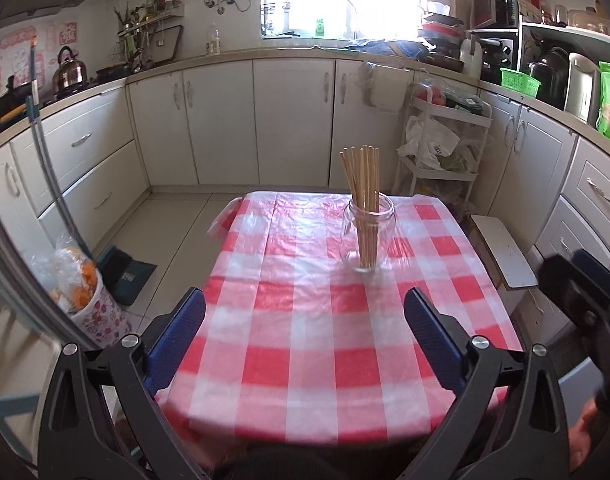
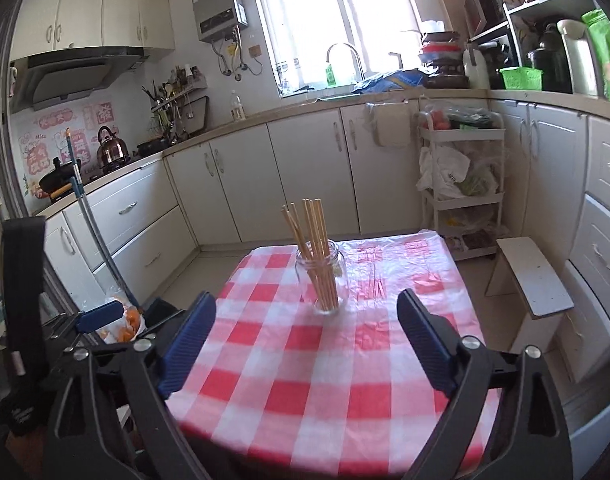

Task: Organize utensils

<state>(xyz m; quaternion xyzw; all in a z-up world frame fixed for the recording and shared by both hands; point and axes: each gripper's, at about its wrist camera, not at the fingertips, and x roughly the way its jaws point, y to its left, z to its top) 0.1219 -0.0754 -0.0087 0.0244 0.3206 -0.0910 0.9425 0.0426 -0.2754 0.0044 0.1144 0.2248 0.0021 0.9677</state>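
A clear glass jar (image 1: 368,236) stands upright on the red-and-white checked table (image 1: 305,340), toward its far right. Several wooden chopsticks (image 1: 361,180) stand in it, fanned upward. In the right wrist view the jar (image 2: 322,280) and chopsticks (image 2: 311,236) sit near the table's (image 2: 325,392) middle. My left gripper (image 1: 304,300) is open and empty, held back over the table's near edge. My right gripper (image 2: 306,302) is open and empty, also well short of the jar. The right gripper's body shows at the left view's right edge (image 1: 581,300); the left gripper's blue finger shows in the right view (image 2: 101,314).
A white stool (image 2: 533,280) stands right of the table. A white rolling cart (image 2: 461,184) with bags is behind it. A flowered bin with orange items (image 1: 85,292) and a mop handle (image 1: 49,168) are on the left. Cabinets ring the room.
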